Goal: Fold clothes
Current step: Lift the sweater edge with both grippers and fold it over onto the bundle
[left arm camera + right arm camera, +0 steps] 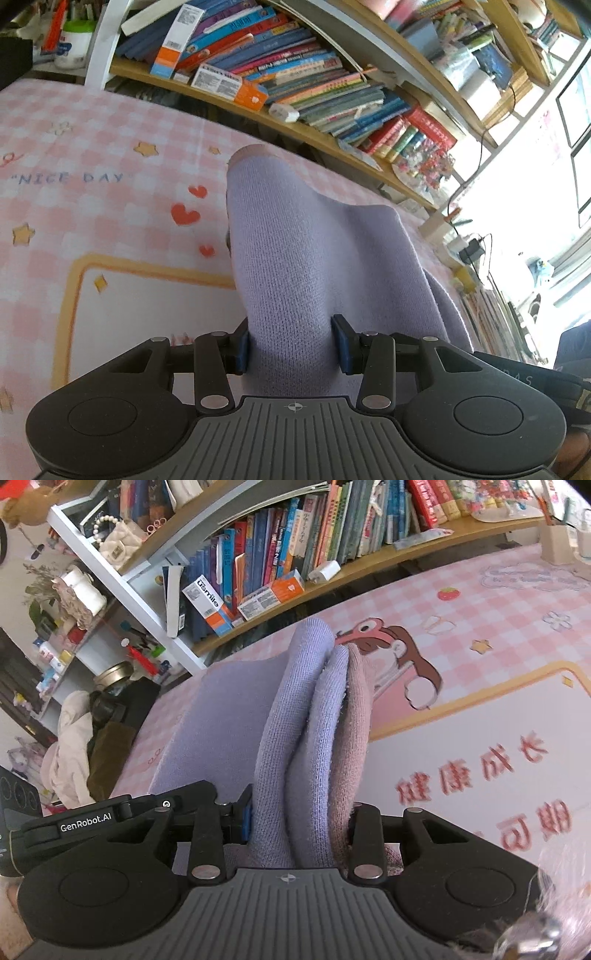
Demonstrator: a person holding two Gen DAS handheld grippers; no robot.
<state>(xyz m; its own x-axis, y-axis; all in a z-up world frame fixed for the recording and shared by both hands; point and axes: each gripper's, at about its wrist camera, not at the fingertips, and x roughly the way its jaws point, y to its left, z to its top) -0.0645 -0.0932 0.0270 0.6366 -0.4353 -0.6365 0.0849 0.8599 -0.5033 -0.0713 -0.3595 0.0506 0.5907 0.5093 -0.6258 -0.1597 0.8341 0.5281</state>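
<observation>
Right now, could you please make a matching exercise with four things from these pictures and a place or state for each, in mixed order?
Things:
1. lavender sweater
2. left hand-held gripper
3. orange box
4. red hearts

Places or states:
A. printed on the pink checked cloth
B. lying on the bookshelf
C. pinched at both ends, also by the right hand-held gripper
D. closed on knitted fabric

Pairs: 1-C, 2-D, 3-B, 4-A

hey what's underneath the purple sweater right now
Under the purple sweater lies the pink checked mat with hearts and stars. Both the left tool and right tool clamp it. What the mat shows beneath the knit is hidden.
</observation>
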